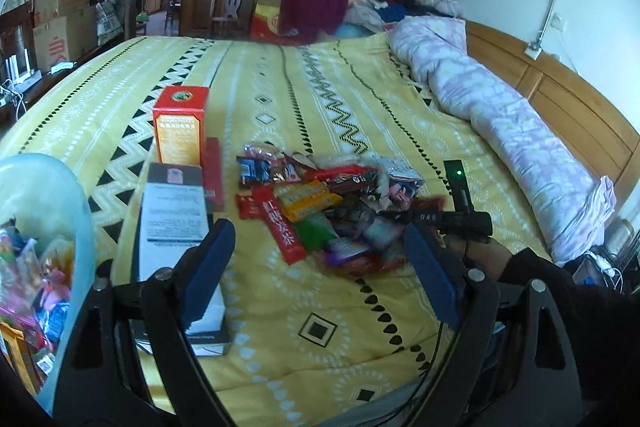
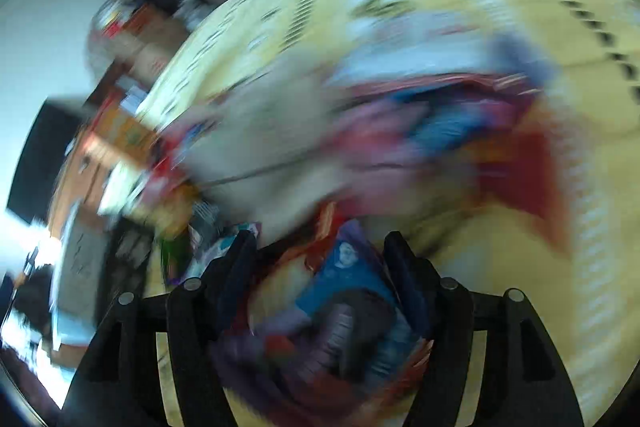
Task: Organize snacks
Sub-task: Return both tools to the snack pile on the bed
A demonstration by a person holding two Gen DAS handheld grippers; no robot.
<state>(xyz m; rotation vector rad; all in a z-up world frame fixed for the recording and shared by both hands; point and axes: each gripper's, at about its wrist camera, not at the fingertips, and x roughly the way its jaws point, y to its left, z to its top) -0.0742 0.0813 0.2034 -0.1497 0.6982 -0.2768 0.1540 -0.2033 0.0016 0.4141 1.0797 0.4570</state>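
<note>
A heap of snack packets (image 1: 320,203) lies mid-bed on the yellow patterned cover (image 1: 320,331). My left gripper (image 1: 320,271) hovers just short of it, open, with only bedcover between its blue pads (image 1: 206,267). To the left a pale blue basket (image 1: 78,211) holds several packets. The right gripper's black body (image 1: 460,217) reaches into the heap from the right, held by a hand in a dark sleeve (image 1: 532,267). The right wrist view is blurred: my right gripper (image 2: 322,267) is shut on a bundle of packets, a blue one (image 2: 348,283) foremost.
A red-orange box (image 1: 180,127) stands behind a white and black box (image 1: 176,223) left of the heap. A rolled lilac quilt (image 1: 500,131) runs along the wooden headboard (image 1: 560,95). Clothes are piled at the far side, cardboard boxes (image 1: 60,19) at the left.
</note>
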